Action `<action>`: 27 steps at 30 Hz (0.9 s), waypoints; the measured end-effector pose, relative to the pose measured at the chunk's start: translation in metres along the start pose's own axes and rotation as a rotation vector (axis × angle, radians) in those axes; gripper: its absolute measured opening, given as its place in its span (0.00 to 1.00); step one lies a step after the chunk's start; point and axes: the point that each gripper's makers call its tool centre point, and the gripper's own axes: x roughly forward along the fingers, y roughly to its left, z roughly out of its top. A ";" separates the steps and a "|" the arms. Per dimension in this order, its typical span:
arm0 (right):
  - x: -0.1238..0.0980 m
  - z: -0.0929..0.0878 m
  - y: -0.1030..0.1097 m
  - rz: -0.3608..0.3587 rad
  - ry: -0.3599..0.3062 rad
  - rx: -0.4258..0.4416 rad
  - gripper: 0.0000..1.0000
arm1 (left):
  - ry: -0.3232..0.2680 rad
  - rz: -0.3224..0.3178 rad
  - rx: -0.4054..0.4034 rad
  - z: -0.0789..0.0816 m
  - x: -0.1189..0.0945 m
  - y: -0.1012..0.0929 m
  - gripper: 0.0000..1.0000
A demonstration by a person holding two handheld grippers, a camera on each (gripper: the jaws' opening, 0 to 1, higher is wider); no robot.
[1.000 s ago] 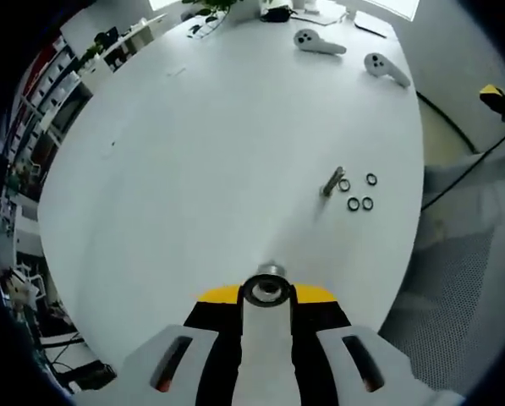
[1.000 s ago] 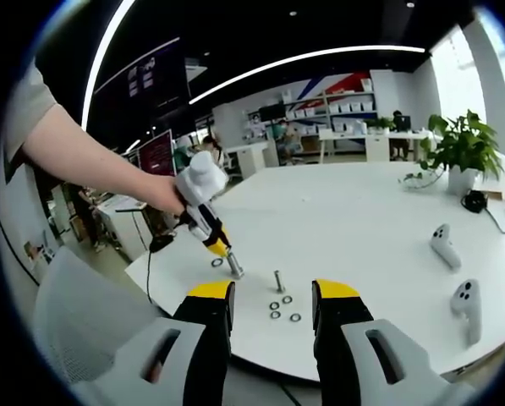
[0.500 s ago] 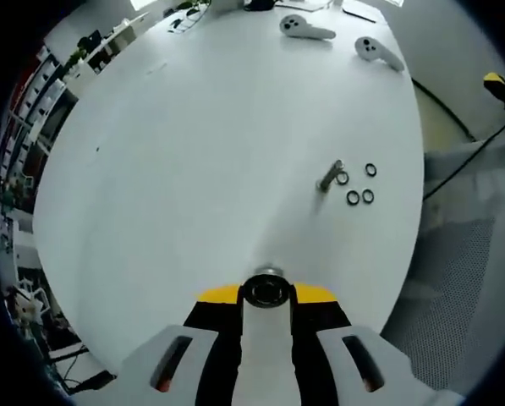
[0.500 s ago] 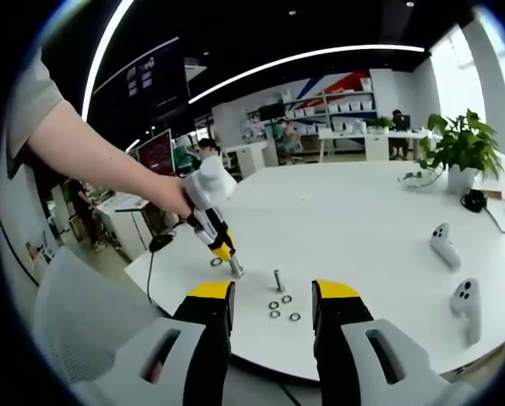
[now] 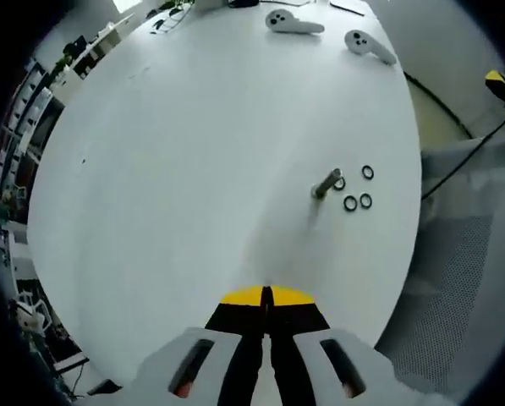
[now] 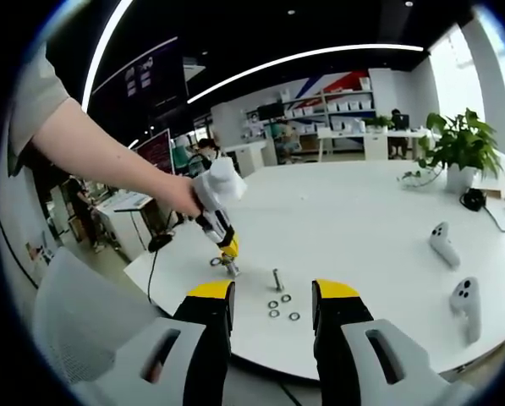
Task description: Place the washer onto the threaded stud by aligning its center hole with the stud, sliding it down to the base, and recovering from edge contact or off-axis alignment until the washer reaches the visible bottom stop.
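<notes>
A metal stud (image 5: 326, 183) stands on the white table (image 5: 193, 152) with several black washers (image 5: 350, 203) around it. My left gripper (image 5: 266, 296) is shut, its yellow tips meeting in a thin line with nothing showing between them. In the right gripper view the left gripper (image 6: 229, 250) points down over a short metal stud (image 6: 230, 269), with a washer (image 6: 216, 261) lying beside it. I cannot tell whether it grips anything. My right gripper (image 6: 273, 294) is open and holds nothing; the other stud (image 6: 278, 280) and washers (image 6: 275, 306) lie beyond its gap.
Two white hand controllers (image 5: 294, 23) (image 5: 370, 46) lie at the far side of the table; in the right gripper view they are on the right (image 6: 442, 244). A person's arm (image 6: 108, 161) holds the left gripper. A grey mesh seat (image 5: 455, 279) and a cable (image 5: 459, 156) flank the table edge.
The left jaws were apart with a round ringed metal piece between them; now they are shut and that piece is hidden. The left gripper has tipped more upright.
</notes>
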 end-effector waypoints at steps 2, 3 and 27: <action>0.000 0.000 0.000 -0.002 0.002 0.000 0.39 | 0.049 0.028 0.060 -0.009 0.006 0.002 0.00; 0.000 0.000 -0.001 -0.003 0.002 0.001 0.39 | 0.033 0.051 0.090 -0.008 0.008 0.004 0.00; 0.001 -0.003 0.001 0.004 0.020 -0.006 0.38 | -0.229 0.151 -0.151 -0.012 -0.029 0.022 0.15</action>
